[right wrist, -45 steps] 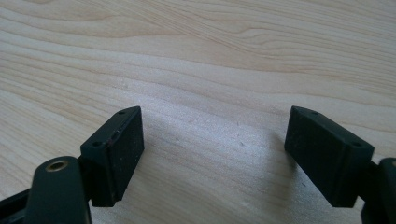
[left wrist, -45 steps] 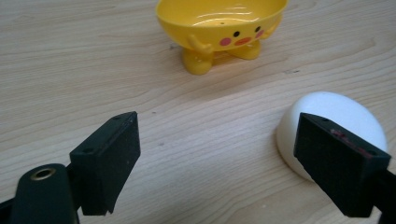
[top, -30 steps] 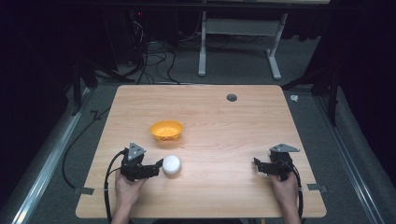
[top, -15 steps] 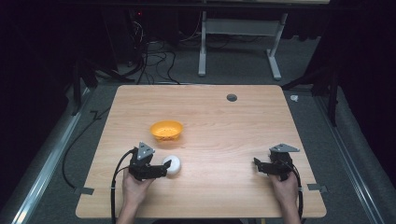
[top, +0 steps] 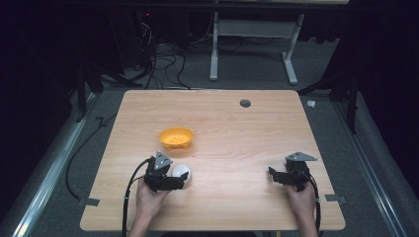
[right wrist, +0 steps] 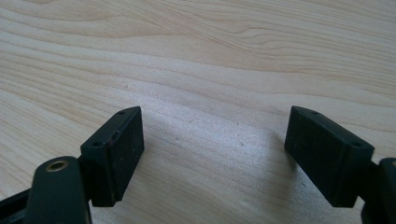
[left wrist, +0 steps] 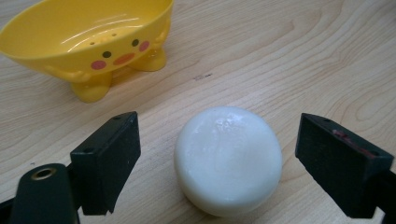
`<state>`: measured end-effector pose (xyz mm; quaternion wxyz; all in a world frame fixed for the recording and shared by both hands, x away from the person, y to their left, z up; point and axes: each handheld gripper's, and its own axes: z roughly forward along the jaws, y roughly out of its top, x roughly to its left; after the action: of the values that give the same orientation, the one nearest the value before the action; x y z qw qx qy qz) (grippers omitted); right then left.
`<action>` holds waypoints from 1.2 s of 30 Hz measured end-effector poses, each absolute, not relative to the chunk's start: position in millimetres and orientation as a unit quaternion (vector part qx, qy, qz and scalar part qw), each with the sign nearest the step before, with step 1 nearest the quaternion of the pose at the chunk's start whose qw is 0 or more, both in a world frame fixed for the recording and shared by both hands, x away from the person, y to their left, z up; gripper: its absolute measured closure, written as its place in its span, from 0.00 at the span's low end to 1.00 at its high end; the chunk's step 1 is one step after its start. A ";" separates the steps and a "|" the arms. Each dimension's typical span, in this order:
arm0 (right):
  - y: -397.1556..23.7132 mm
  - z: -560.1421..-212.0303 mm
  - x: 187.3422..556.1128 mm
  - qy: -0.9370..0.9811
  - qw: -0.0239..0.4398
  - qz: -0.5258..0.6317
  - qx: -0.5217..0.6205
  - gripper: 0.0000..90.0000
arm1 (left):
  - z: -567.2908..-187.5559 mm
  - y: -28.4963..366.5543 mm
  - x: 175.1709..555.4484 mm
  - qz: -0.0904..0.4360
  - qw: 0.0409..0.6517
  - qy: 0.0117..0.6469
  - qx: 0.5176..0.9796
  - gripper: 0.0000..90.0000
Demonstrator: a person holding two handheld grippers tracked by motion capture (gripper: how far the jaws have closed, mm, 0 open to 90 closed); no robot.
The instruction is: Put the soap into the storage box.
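left gripper [left wrist: 212,154] jaws spread wide either side of the white soap [left wrist: 229,158], not touching; yellow dish [left wrist: 88,37] cut off up top. right gripper [right wrist: 212,154] wide open over bare table [right wrist: 210,56]

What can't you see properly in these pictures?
- Soap: its underside and near edge in the left gripper view, hidden by its own bulk and the bottom edge.
- Yellow dish: cut off by the top edge in the left gripper view; far side unseen.
- Left gripper: in the high view, too small to tell the jaws' gap.
- Dark round spot on the table: too small to identify.
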<state>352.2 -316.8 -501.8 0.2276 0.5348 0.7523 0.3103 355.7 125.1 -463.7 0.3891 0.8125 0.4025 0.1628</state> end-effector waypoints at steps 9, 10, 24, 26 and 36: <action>-316.8 -501.8 352.2 0.752 0.227 0.311 0.535 0.23 | -469.3 115.6 358.0 0.157 0.382 0.396 0.820 0.16; -316.8 -501.8 352.2 0.752 0.227 0.310 0.535 0.23 | -470.1 114.6 358.3 0.157 0.382 0.397 0.820 0.16; -316.8 -501.8 352.1 0.752 0.227 0.311 0.535 0.23 | -483.2 108.2 361.6 0.157 0.365 0.397 0.827 0.17; -316.9 -501.8 352.2 0.752 0.227 0.311 0.535 0.23 | -484.4 107.6 361.8 0.157 0.363 0.397 0.828 0.17; -316.8 -501.8 352.2 0.752 0.227 0.310 0.535 0.23 | -491.3 105.9 363.7 0.155 0.349 0.401 0.833 0.17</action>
<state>352.2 -316.8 -501.8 0.2274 0.5348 0.7523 0.3104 363.7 105.9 -491.3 0.3494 0.8327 0.4006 0.1547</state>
